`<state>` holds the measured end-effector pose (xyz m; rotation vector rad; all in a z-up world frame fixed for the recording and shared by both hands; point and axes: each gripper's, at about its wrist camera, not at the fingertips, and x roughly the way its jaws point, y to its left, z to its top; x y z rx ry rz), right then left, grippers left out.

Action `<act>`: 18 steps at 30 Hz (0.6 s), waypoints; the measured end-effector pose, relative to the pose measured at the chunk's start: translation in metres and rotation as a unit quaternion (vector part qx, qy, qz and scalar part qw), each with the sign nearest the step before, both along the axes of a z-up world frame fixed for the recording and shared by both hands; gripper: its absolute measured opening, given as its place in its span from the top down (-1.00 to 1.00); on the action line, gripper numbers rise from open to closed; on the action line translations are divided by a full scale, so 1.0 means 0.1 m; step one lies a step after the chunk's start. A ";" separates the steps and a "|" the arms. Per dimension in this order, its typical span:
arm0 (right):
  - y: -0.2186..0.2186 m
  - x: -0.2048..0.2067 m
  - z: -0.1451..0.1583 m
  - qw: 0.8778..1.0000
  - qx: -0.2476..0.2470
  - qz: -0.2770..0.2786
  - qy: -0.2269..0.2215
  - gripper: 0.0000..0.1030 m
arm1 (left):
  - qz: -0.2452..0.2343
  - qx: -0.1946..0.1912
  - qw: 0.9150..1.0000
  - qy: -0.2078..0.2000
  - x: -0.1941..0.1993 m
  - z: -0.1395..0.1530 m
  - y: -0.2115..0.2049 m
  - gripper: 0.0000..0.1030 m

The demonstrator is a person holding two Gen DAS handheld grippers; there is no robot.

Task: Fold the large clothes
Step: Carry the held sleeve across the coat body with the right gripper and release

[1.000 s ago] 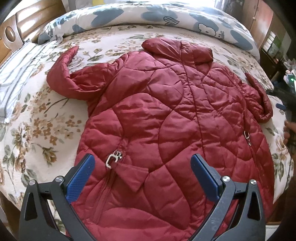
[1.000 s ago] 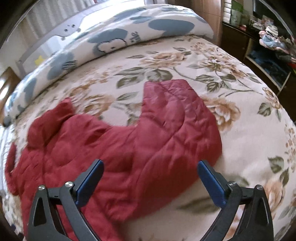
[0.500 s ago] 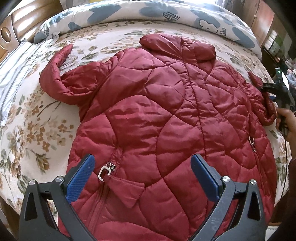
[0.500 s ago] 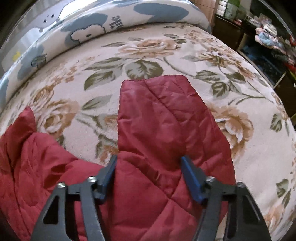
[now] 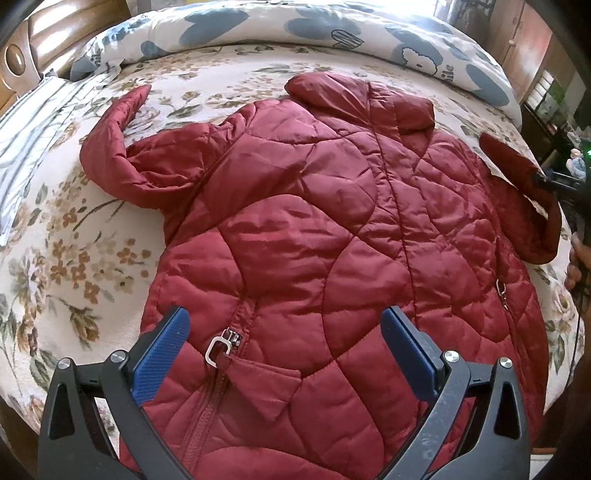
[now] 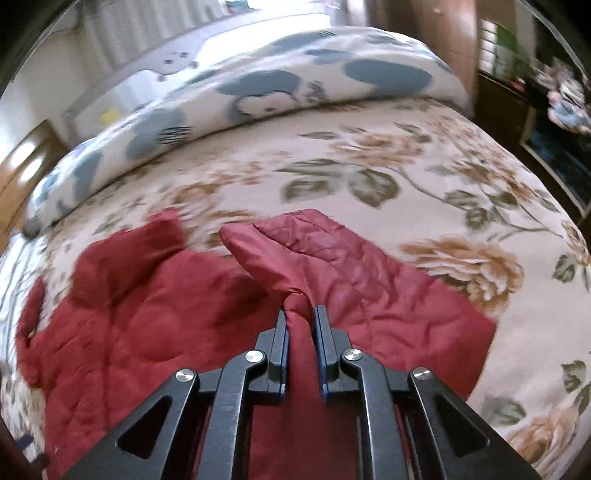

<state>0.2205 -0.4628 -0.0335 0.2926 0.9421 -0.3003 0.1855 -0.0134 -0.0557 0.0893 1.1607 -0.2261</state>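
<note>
A dark red quilted jacket (image 5: 325, 229) lies spread front-up on a floral bed cover (image 5: 74, 266), hood toward the pillows. My left gripper (image 5: 284, 343) hovers open above its lower front, blue pads either side of the zipper pull (image 5: 221, 345), touching nothing. My right gripper (image 6: 300, 314) is shut on a pinch of the jacket's right sleeve (image 6: 332, 266), which is bunched and raised off the bed. In the left wrist view that sleeve (image 5: 524, 192) stands lifted at the right edge, held by the right gripper (image 5: 543, 181). The other sleeve (image 5: 114, 147) lies curled at the left.
A long blue-and-white patterned pillow (image 5: 332, 29) runs along the far side of the bed. A wooden headboard (image 5: 33, 40) is at the far left, dark furniture with clutter (image 6: 554, 110) beyond the bed's right side. A person's hand (image 5: 576, 266) shows at the right edge.
My right gripper closed from wide open onto the right sleeve and drew it up and inward. The left gripper stayed open and moved only slightly over the jacket.
</note>
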 end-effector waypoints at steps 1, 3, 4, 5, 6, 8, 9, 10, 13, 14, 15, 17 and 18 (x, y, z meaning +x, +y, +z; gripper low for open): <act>0.08 -0.02 0.03 1.000 0.007 0.013 -0.008 0.79 | -0.001 0.000 1.000 -0.001 0.00 0.01 0.01 -1.00; 0.34 -0.06 0.12 0.998 0.022 0.049 -0.028 0.78 | -0.004 -0.002 1.000 -0.002 -0.01 0.02 0.02 -1.00; 0.41 -0.08 0.14 0.997 0.026 0.060 -0.032 0.78 | -0.006 -0.007 1.000 -0.001 -0.01 0.02 0.03 -1.00; 0.57 -0.09 0.15 0.995 0.036 0.084 -0.039 0.78 | -0.008 -0.010 1.000 0.001 -0.02 0.03 0.03 -1.00; 0.66 -0.09 0.15 0.994 0.040 0.096 -0.041 0.78 | -0.009 -0.014 1.000 0.002 -0.01 0.03 0.04 -1.00; 0.92 -0.09 0.14 0.989 0.054 0.132 -0.044 0.78 | -0.011 -0.026 1.000 0.006 0.00 0.04 0.07 -1.00; 1.05 -0.09 0.11 0.986 0.061 0.150 -0.042 0.78 | -0.012 -0.035 0.999 0.009 0.00 0.05 0.09 -1.00; 1.13 -0.11 0.08 0.984 0.067 0.160 -0.042 0.78 | -0.013 -0.041 0.999 0.010 0.01 0.05 0.10 -1.00; 1.43 -0.14 -0.03 0.975 0.083 0.204 -0.031 0.78 | -0.017 -0.068 0.997 0.018 0.05 0.06 0.16 -1.00; 1.49 -0.14 -0.07 0.973 0.086 0.214 -0.027 0.78 | -0.018 -0.075 0.997 0.020 0.06 0.06 0.17 -1.00; 1.55 -0.15 -0.10 0.971 0.088 0.223 -0.022 0.78 | -0.018 -0.086 0.996 0.025 0.08 0.07 0.19 -1.00; 1.68 -0.17 -0.18 0.965 0.094 0.243 -0.014 0.78 | -0.015 -0.102 0.994 0.031 0.13 0.07 0.21 -1.00; 1.73 -0.19 -0.21 0.963 0.097 0.252 -0.011 0.78 | -0.014 -0.107 0.994 0.033 0.17 0.06 0.21 -1.00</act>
